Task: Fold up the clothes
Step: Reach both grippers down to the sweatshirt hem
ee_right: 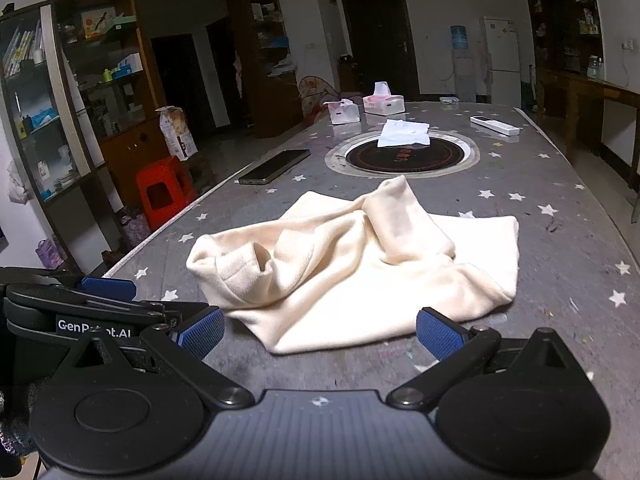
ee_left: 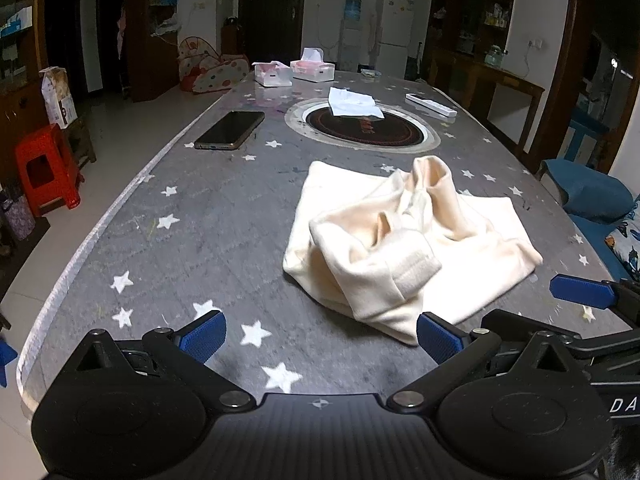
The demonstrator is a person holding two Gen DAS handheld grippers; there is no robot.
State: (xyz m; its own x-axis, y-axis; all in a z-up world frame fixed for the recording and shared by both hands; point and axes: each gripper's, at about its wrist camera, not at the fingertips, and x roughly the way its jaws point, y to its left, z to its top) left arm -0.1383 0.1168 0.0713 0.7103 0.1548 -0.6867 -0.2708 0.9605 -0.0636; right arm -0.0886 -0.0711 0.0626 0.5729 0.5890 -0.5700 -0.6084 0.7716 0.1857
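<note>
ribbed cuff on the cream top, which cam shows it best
The left wrist view: the ribbed cuff faces that camera on the near edge of the cream top. In the right wrist view the cuff is turned sideways, its ribbing faint.

Rumpled cream garment (ee_right: 360, 256) on starred table (ee_right: 560, 240)

The room is dim, with white walls (ee_right: 304, 8) and a pale shiny floor (ee_left: 120, 128). Tall dark wood shelves (ee_right: 100, 80) stand at the left. A red stool (ee_right: 160, 192) sits near them. A white fridge (ee_right: 502, 60) stands by a dark door (ee_right: 378, 40).
</note>
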